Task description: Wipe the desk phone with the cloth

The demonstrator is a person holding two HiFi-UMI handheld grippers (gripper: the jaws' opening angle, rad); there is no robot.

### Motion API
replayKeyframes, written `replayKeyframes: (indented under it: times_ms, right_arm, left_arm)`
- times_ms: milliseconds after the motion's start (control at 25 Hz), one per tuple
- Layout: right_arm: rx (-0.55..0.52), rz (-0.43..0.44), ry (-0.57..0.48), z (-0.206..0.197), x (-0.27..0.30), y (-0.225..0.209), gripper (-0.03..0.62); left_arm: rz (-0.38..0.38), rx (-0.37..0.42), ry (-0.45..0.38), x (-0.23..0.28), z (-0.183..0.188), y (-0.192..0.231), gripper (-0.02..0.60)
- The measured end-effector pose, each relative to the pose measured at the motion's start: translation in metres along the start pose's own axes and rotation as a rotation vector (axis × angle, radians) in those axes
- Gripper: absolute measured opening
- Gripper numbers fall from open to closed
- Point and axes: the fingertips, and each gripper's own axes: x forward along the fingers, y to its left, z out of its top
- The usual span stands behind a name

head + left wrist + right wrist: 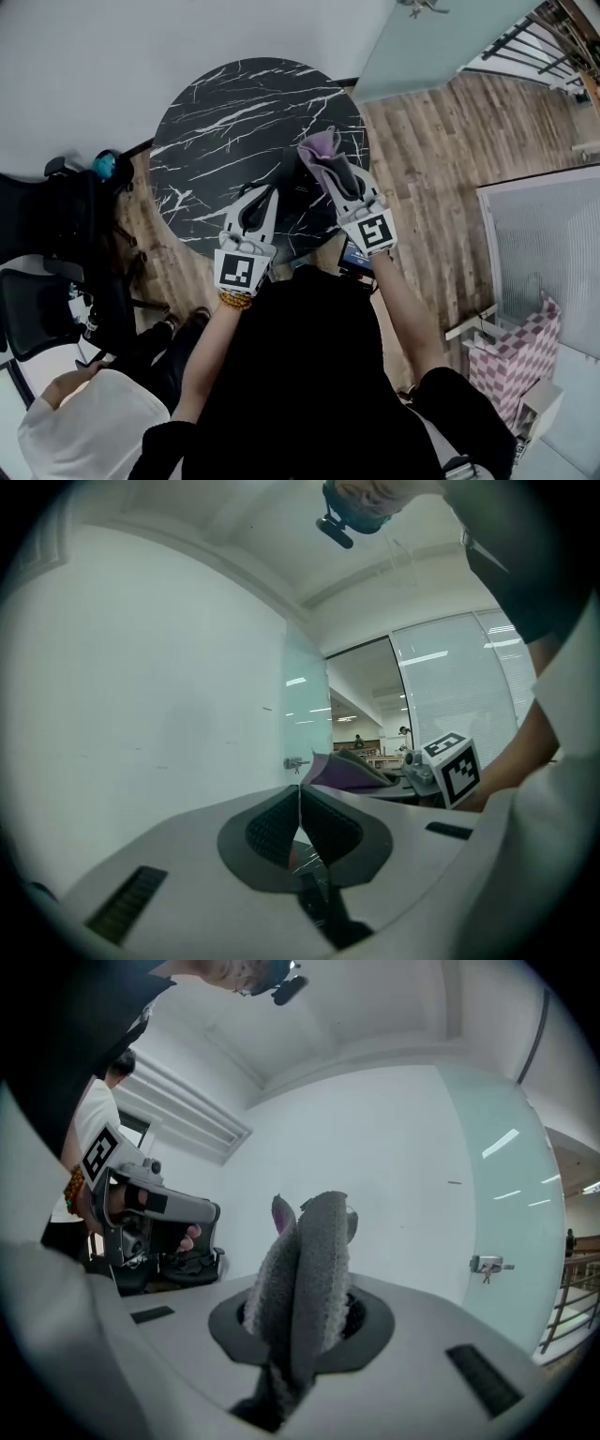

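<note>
A round black marble counter [216, 112] stands on wood flooring [422, 169] beside a white wall [94, 56]. Over its near side, the right hand-held gripper [330, 167] pinches a folded grey-and-purple cloth [322, 147] (standing upright between the jaws). The left hand-held gripper [263, 197] hovers just beside it, jaws pressed together on nothing. A dark shape [298, 187] between them is too dim to identify.

We cannot tell whether the dark shape [298, 190] between the left gripper [260, 199] and the right gripper [330, 176] is the desk phone; it blends into the surface [216, 112]. The cloth [314, 1269] loses its lower end between the right fingers [354, 1314]
</note>
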Motion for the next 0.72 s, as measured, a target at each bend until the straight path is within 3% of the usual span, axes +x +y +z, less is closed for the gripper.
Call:
replayKeyframes:
  times_ms: [280,720]
  right_arm:
    - [-0.023,0.094,0.115,-0.044,0.056,-0.004,0.064]
    - [-0.088,0.186,0.290,-0.125,0.117,-0.010,0.064]
  left_arm:
    - [-0.095,-0.028,0.073,0.004,-0.019,0.012,0.017]
    - [-0.051,-0.106,0.131,0.007,-0.048,0.042,0.017]
